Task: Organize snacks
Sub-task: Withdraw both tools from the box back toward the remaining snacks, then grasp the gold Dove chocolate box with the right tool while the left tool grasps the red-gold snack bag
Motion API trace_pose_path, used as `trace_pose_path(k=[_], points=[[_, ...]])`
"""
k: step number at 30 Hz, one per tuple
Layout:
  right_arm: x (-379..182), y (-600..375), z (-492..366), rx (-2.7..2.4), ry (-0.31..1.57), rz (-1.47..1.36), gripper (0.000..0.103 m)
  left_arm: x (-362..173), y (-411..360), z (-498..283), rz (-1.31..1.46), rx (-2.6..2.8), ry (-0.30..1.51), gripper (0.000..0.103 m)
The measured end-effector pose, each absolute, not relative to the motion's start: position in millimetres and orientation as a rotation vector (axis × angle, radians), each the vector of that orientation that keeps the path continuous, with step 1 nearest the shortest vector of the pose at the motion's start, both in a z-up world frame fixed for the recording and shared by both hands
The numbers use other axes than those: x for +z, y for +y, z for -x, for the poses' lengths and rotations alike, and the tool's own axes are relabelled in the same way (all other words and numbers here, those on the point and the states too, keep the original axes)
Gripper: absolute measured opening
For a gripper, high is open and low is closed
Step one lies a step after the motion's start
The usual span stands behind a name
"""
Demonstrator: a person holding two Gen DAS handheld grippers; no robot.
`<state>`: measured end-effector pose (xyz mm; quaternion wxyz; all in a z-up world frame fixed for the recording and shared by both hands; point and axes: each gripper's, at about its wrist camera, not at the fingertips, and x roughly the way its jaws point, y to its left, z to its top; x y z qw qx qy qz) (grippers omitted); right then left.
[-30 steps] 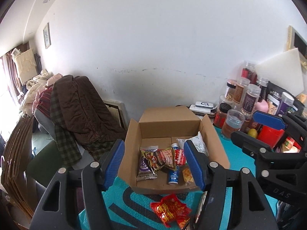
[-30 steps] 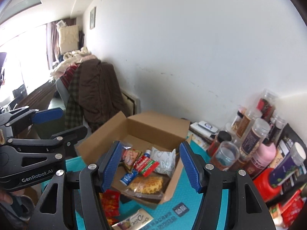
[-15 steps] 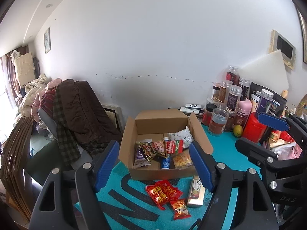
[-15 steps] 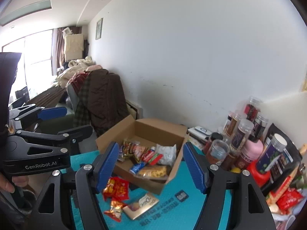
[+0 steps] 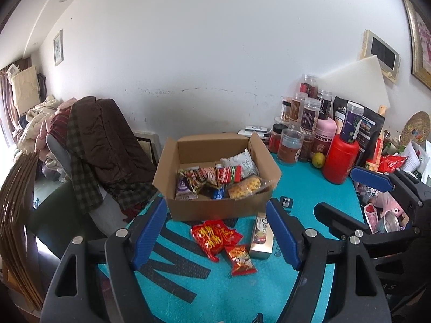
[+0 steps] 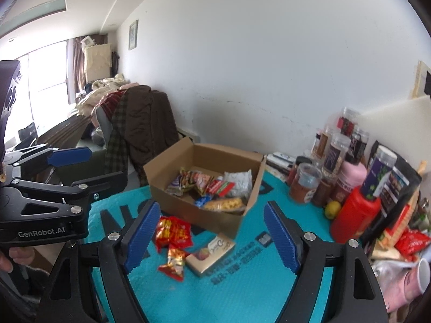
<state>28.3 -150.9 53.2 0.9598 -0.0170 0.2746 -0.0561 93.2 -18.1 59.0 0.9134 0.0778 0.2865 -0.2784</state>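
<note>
An open cardboard box (image 5: 212, 145) (image 6: 226, 158) stands on the teal mat (image 5: 296, 188) and holds several snack packets. In front of it lie a red packet (image 5: 212, 235) (image 6: 173, 231), a smaller red packet (image 5: 241, 258) (image 6: 175, 263) and a pale chocolate box (image 5: 261, 237) (image 6: 212, 253). My left gripper (image 5: 215, 202) hangs open above these loose snacks, with nothing between its blue pads. My right gripper (image 6: 212, 204) is short of the box too, its jaws opening and empty. Each gripper shows in the other's view, the right gripper (image 5: 335, 189) at the right and the left gripper (image 6: 107, 164) at the left.
Several jars (image 5: 307, 113), a red bottle (image 5: 339, 161) and a lemon (image 5: 318, 159) crowd the mat's right back corner. More clutter lies along the right edge. A chair draped with clothes (image 5: 102, 140) stands left of the table. A small black card (image 5: 286, 202) lies beside the box.
Both grippers have drawn back from the box, which now looks smaller and farther. Their jaws have widened. The loose red packets and the chocolate box have come fully into view.
</note>
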Motion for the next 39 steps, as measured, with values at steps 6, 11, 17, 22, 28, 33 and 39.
trace_pose_path(k=[6, 11, 17, 22, 28, 33, 39], points=[[24.4, -148.9, -23.8, -0.145, 0.611, 0.029, 0.08, 31.4, -16.6, -88.2, -0.16, -0.565, 0.637, 0.076], [-0.5, -150.8, -18.9, -0.159, 0.651, -0.006, 0.08, 9.0, -16.5, -89.4, -0.153, -0.583, 0.704, 0.076], [-23.8, -152.2, -19.2, -0.173, 0.709, -0.025, 0.08, -13.1, -14.1, -87.0, -0.147, -0.586, 0.746, 0.076], [-43.2, -154.4, -24.8, -0.177, 0.758, -0.049, 0.08, -34.0, -13.7, -88.4, -0.157, -0.561, 0.793, 0.076], [-64.7, -153.2, -37.6, -0.172, 0.805, -0.058, 0.08, -51.2, -12.7, -94.4, -0.169, -0.524, 0.822, 0.076], [-82.3, -153.8, -54.3, -0.152, 0.853, -0.077, 0.08, -66.5, -15.3, -102.4, -0.169, -0.517, 0.854, 0.076], [-100.5, -155.4, -74.4, -0.143, 0.894, -0.056, 0.08, -80.9, -20.5, -114.5, -0.202, -0.482, 0.874, 0.076]])
